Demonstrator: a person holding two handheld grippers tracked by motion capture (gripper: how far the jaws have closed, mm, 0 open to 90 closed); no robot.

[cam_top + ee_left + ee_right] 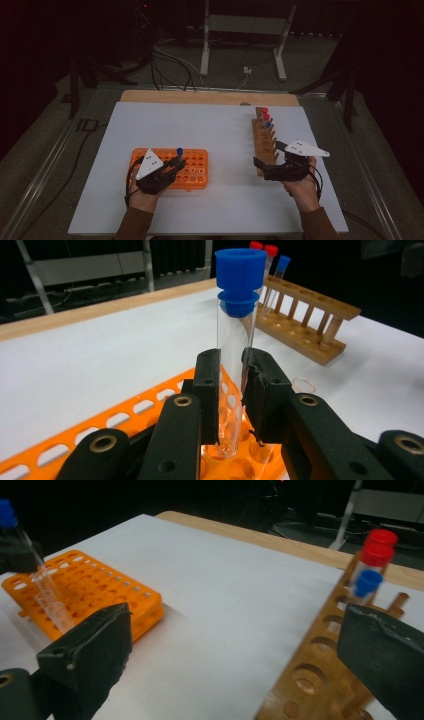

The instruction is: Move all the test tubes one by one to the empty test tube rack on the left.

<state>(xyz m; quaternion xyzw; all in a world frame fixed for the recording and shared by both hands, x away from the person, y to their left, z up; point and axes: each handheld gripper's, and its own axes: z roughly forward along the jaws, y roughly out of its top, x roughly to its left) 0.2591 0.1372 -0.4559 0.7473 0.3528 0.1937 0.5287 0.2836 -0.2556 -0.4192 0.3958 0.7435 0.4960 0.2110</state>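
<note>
Left tongs (231,385) clamp a clear glass tube (235,365), blue-capped; right tongs (240,655) gape wide, empty.

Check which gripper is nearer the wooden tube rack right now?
Right. The right gripper, jaws open, sits right at the near end of the wooden rack. The left gripper is across the table over the orange rack, shut on a blue-capped tube.
</note>
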